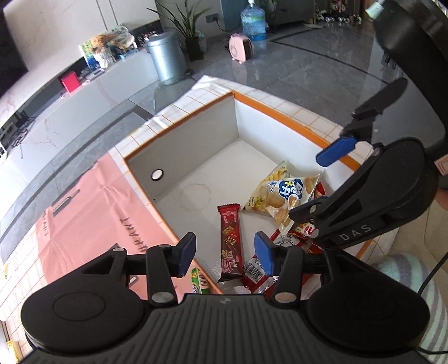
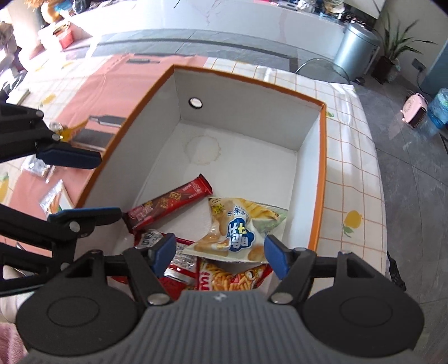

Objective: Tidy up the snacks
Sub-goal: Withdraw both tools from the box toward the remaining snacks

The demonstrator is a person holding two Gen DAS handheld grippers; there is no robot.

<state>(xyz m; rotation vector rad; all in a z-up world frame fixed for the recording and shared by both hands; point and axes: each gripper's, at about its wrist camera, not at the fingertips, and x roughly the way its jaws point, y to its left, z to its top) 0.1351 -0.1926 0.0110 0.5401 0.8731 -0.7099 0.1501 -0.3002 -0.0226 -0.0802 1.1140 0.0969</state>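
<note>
An orange-rimmed white box [image 1: 280, 112] [image 2: 322, 168] stands on the table. In its near corner lie a brown-red wafer bar [image 1: 231, 240] [image 2: 170, 203], a chips bag with a blue logo [image 1: 282, 196] [image 2: 238, 232], a fries snack bag [image 2: 232, 278] and red packets [image 1: 257, 268] [image 2: 179, 266]. My left gripper [image 1: 224, 253] [image 2: 81, 186] hangs open above the wafer bar, holding nothing. Over the chips bag my right gripper [image 2: 220, 254] [image 1: 322, 179] is open as well, its pads clear of the bag.
Left of the box a pink printed sheet [image 1: 92, 212] covers the checked tablecloth [image 2: 352, 179]. Loose packets [image 2: 53, 198] and a green packet [image 1: 198, 282] lie there. On the floor beyond are a silver bin [image 1: 166, 56], a water bottle [image 1: 253, 22] and a pink heater [image 1: 240, 47].
</note>
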